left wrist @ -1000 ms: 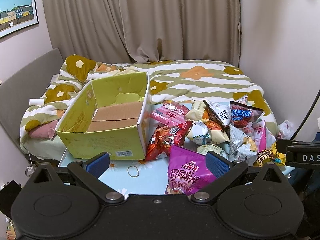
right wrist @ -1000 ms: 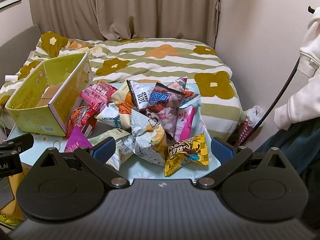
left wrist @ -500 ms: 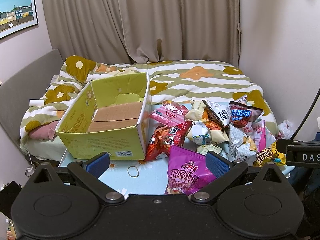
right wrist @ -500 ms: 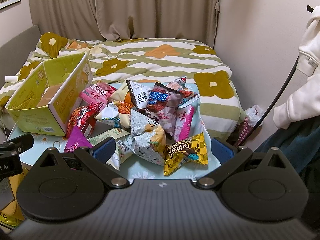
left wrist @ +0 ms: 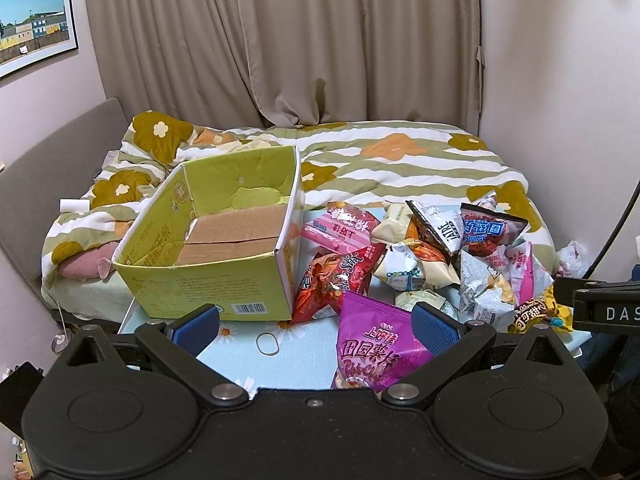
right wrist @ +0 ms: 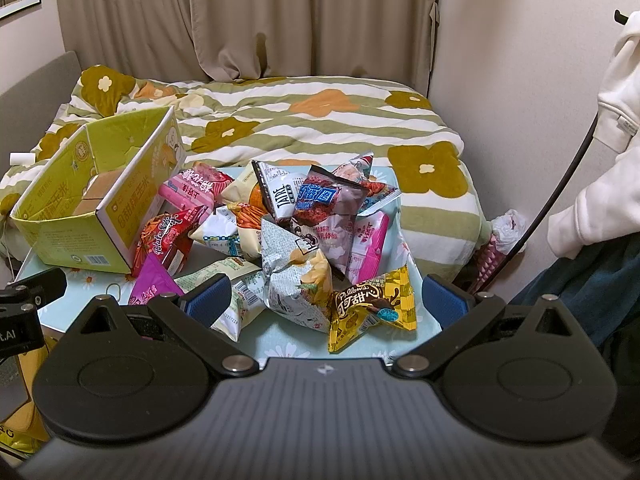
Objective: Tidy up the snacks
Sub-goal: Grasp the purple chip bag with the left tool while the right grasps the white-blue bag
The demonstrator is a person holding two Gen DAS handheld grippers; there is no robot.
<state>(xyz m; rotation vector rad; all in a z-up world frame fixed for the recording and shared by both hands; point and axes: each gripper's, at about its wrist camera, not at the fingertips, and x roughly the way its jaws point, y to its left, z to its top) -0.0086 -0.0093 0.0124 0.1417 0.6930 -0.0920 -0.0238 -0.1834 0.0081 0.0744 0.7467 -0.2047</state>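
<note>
A pile of snack bags point(left wrist: 440, 252) lies on a light blue flowered table point(left wrist: 240, 352), also in the right wrist view point(right wrist: 312, 232). An open yellow-green cardboard box point(left wrist: 216, 248) stands at the table's left, with only cardboard flaps showing inside; it also shows in the right wrist view point(right wrist: 100, 200). My left gripper point(left wrist: 316, 326) is open and empty, above the near table edge, with a purple chip bag point(left wrist: 376, 348) between its fingers' line. My right gripper point(right wrist: 326, 300) is open and empty, just before a yellow bag point(right wrist: 372, 308) and a silver bag point(right wrist: 296, 276).
A rubber band point(left wrist: 267, 343) lies on the table near the box. A bed with a flowered duvet point(left wrist: 400, 160) stands behind the table. Curtains and walls close the back and right. A cable point(right wrist: 560, 200) and a white garment point(right wrist: 608, 140) hang at the right.
Both views shift only slightly; the right gripper has crept a little toward the pile. Nothing was taken hold of or moved.
</note>
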